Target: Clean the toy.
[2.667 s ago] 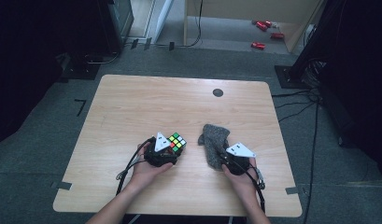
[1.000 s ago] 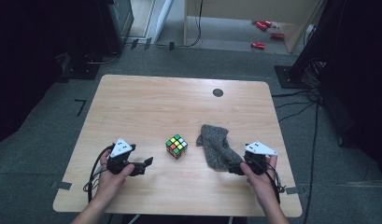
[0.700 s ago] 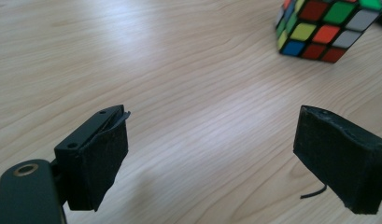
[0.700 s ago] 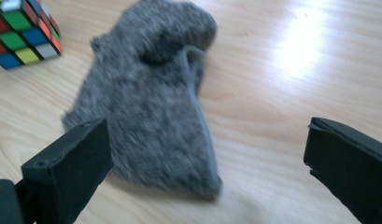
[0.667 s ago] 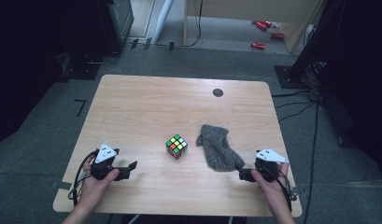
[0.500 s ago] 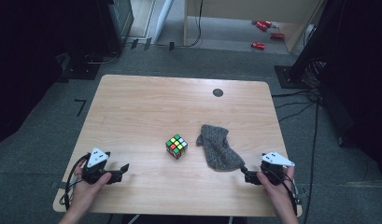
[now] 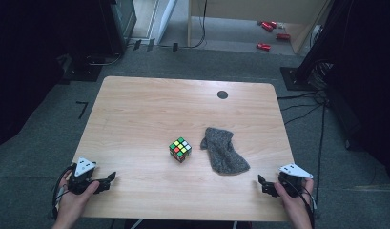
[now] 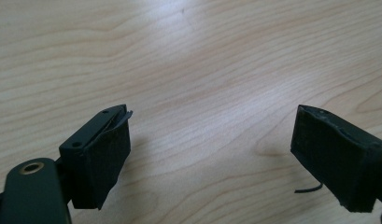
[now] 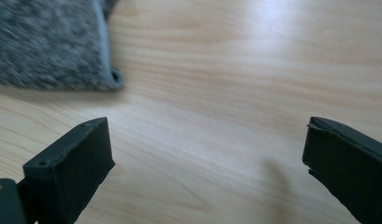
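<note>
- Left tongs (image 7: 109, 179): in my left hand (image 7: 73, 200) at the near left corner of the table (image 7: 135, 109), tips pointing inward toward the middle.
- Left tongs state: released. In the left gripper view both pads (image 8: 104, 163) stand wide apart with only bare wood between them. The jaws have just been closing a little, on nothing.
- Right tongs (image 7: 263, 183): in my right hand (image 7: 292, 200) at the near right corner of the table, tips pointing inward toward the left.
- Right tongs state: released. In the right gripper view the pads (image 9: 76, 168) are wide apart, with bare table between them and nothing gripped.
- Puzzle cube (image 7: 180, 150): sits on the table a bit nearer than centre, turned corner-on to me, coloured stickers up. Well apart from both tongs.
- Grey sock (image 7: 222, 151): lies flat just right of the cube, close to it but with a gap of bare wood between them. Long axis runs diagonally, near end toward the right tongs.
- In the right gripper view a corner of the sock (image 9: 48, 42) sits ahead of the left pad, not touching it.
- Dark round spot (image 7: 222, 94) on the far side of the table.
- Floor beyond the table: a few small red objects (image 7: 264, 46) and cables.
</note>
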Demonstrator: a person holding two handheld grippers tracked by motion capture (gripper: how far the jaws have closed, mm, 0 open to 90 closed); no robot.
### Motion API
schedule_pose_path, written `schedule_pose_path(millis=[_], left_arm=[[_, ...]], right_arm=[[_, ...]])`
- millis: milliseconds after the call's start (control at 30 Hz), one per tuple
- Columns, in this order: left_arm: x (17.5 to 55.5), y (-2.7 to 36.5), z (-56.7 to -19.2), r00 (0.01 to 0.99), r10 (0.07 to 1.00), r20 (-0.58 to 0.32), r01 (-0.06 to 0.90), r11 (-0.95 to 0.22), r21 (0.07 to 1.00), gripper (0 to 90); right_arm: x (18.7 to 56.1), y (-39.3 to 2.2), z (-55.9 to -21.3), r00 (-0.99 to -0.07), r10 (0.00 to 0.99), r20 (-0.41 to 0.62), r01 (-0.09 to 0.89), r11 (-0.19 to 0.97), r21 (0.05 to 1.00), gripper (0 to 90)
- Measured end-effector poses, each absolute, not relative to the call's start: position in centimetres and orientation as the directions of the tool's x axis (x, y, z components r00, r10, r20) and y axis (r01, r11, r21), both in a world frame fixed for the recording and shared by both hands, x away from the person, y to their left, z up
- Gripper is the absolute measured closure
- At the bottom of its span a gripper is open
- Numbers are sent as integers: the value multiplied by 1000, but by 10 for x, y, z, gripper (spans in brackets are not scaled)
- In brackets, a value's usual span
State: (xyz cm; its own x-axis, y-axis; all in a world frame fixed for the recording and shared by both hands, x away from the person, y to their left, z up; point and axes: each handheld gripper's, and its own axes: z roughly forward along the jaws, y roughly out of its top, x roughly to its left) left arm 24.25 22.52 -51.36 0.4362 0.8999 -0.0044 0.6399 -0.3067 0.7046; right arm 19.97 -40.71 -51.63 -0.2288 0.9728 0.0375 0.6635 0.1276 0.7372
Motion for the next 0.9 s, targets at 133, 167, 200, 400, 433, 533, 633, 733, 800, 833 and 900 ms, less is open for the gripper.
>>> schedule_pose_path(millis=[133, 167, 200, 400, 433, 533, 633, 733, 800, 833, 900], left_arm=[[242, 222, -516, 442, 897, 14, 640, -327, 695, 128], [242, 222, -517, 443, 896, 15, 638, -327, 697, 126], [242, 222, -517, 444, 896, 15, 637, -327, 699, 126], [242, 222, -518, 450, 893, 13, 631, -328, 703, 118], [242, 222, -518, 450, 893, 13, 631, -328, 703, 118], [242, 222, -518, 450, 893, 13, 631, -328, 703, 117], [243, 223, -518, 448, 894, 11, 631, -326, 704, 118], [243, 222, -518, 447, 895, 11, 632, -324, 704, 119], [243, 223, -518, 447, 895, 11, 632, -324, 704, 119], [243, 223, -518, 447, 894, 11, 632, -325, 703, 119], [243, 223, -518, 448, 894, 11, 632, -325, 704, 119]], right_arm=[[197, -413, -521, -204, 978, 33, 685, 119, 719, 15], [197, -413, -523, -202, 979, 25, 689, 124, 714, 15], [197, -413, -525, -202, 979, 21, 693, 128, 709, 14], [198, -414, -527, -189, 982, 28, 696, 114, 709, 0], [198, -413, -527, -188, 982, 27, 696, 114, 709, 0], [197, -413, -527, -189, 982, 27, 696, 115, 709, 0], [197, -413, -527, -189, 982, 27, 696, 115, 709, 0], [197, -413, -527, -189, 982, 27, 696, 114, 709, 0], [197, -413, -527, -189, 982, 27, 696, 114, 709, 0], [197, -413, -527, -189, 982, 27, 696, 114, 709, 0], [197, -413, -527, -189, 982, 28, 696, 114, 709, 0]])
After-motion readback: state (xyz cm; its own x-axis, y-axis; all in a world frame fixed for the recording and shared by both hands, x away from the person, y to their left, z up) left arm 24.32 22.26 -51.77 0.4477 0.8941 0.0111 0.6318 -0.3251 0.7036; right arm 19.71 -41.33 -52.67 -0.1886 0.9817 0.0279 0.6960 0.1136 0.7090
